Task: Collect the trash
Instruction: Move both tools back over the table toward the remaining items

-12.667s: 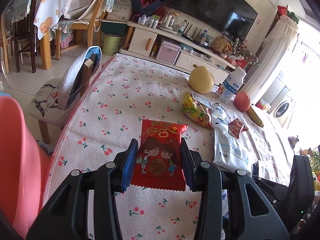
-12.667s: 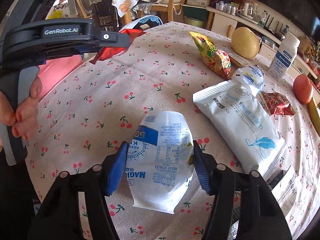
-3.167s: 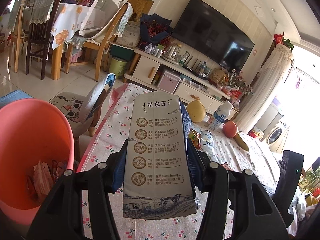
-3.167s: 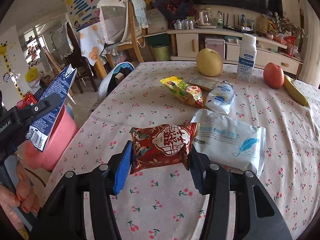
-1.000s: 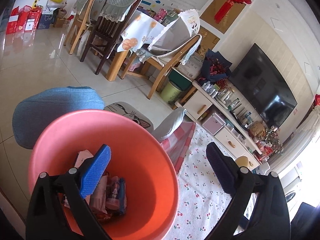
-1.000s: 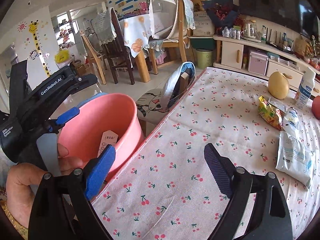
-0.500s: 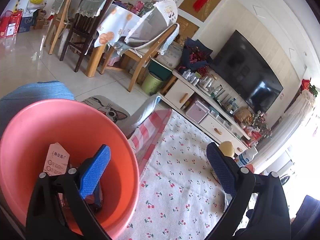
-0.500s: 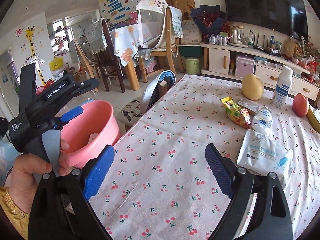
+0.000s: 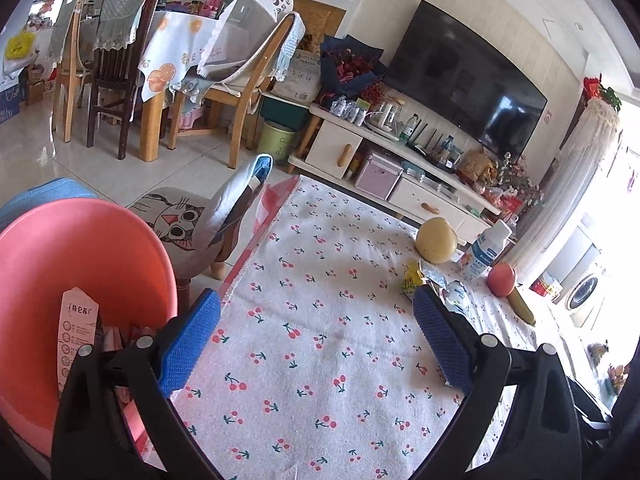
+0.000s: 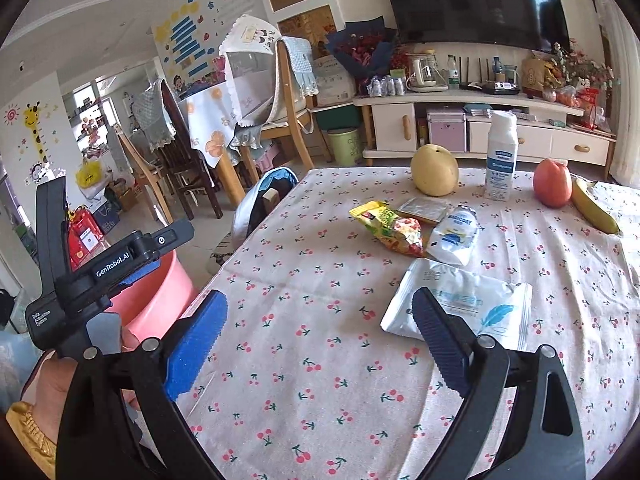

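My left gripper [image 9: 316,300] is open and empty, over the near left part of the cherry-print tablecloth [image 9: 320,360]. To its left stands the pink bin [image 9: 80,248], holding a tall carton [image 9: 78,332] and other wrappers. My right gripper [image 10: 320,300] hangs over the same cloth; its jaws are opening with nothing between them. Beyond it lie a large white packet [image 10: 468,304], a small white pouch [image 10: 454,236], a yellow snack bag [image 10: 390,226] and a flat silver packet [image 10: 424,208]. The right wrist view also shows the pink bin [image 10: 160,300] beside the table.
A pear [image 10: 434,170], a white bottle [image 10: 500,160], an apple [image 10: 552,182] and a banana [image 10: 594,210] stand at the table's far side. A chair with a cat cushion [image 9: 188,220] sits against the left edge. A hand [image 10: 60,380] holds the left tool at lower left.
Both grippers have swung away from the pink bin toward the table. The bin has slid to the left of both views, and the trash on the cloth is nearer in the right view.
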`<state>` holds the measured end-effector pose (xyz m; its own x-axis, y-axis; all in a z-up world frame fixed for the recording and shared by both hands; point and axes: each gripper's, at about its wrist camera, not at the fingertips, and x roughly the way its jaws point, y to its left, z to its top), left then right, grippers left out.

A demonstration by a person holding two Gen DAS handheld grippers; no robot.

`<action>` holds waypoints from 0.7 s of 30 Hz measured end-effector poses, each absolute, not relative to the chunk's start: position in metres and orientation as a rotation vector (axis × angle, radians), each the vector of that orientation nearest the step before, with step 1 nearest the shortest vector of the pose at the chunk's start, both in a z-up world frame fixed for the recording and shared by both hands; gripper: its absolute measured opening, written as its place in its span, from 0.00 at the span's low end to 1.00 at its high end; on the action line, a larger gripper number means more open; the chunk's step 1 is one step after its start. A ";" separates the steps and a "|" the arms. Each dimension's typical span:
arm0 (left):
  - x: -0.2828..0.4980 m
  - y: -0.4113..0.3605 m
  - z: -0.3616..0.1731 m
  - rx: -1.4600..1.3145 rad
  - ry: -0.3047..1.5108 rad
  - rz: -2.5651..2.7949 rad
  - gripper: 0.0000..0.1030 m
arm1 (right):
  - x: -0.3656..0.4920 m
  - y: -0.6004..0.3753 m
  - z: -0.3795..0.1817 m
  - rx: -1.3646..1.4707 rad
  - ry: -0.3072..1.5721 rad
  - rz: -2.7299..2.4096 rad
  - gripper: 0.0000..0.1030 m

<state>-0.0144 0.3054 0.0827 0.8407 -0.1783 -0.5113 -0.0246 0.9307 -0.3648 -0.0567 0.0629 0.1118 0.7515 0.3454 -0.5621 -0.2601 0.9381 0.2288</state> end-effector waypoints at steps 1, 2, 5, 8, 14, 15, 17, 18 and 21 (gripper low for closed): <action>-0.013 0.301 0.082 -0.361 0.574 -0.084 0.94 | -0.056 0.059 0.112 0.132 0.637 0.324 0.90; -0.012 0.296 0.081 -0.352 0.579 -0.084 0.94 | -0.057 0.055 0.112 0.125 0.632 0.315 0.90; -0.009 0.283 0.079 -0.335 0.594 -0.089 0.94 | -0.055 0.044 0.112 0.110 0.627 0.294 0.90; -0.006 0.270 0.074 -0.326 0.614 -0.103 0.94 | -0.051 0.030 0.111 0.117 0.625 0.275 0.90; 0.005 0.244 0.064 -0.288 0.677 -0.121 0.94 | -0.042 -0.005 0.112 0.190 0.634 0.246 0.91; 0.006 0.240 0.063 -0.280 0.681 -0.124 0.94 | -0.041 -0.009 0.113 0.198 0.634 0.242 0.91; 0.007 0.231 0.061 -0.259 0.687 -0.132 0.94 | -0.039 -0.016 0.115 0.206 0.635 0.230 0.91; 0.007 0.226 0.061 -0.250 0.687 -0.138 0.94 | -0.038 -0.020 0.116 0.207 0.633 0.221 0.91; 0.007 0.213 0.060 -0.217 0.684 -0.153 0.94 | -0.035 -0.030 0.117 0.208 0.636 0.207 0.92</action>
<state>0.0074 0.2134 0.0604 0.7654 -0.2101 -0.6083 0.0684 0.9664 -0.2478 -0.0350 -0.0300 0.1169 0.7854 0.2543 -0.5643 -0.1272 0.9586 0.2549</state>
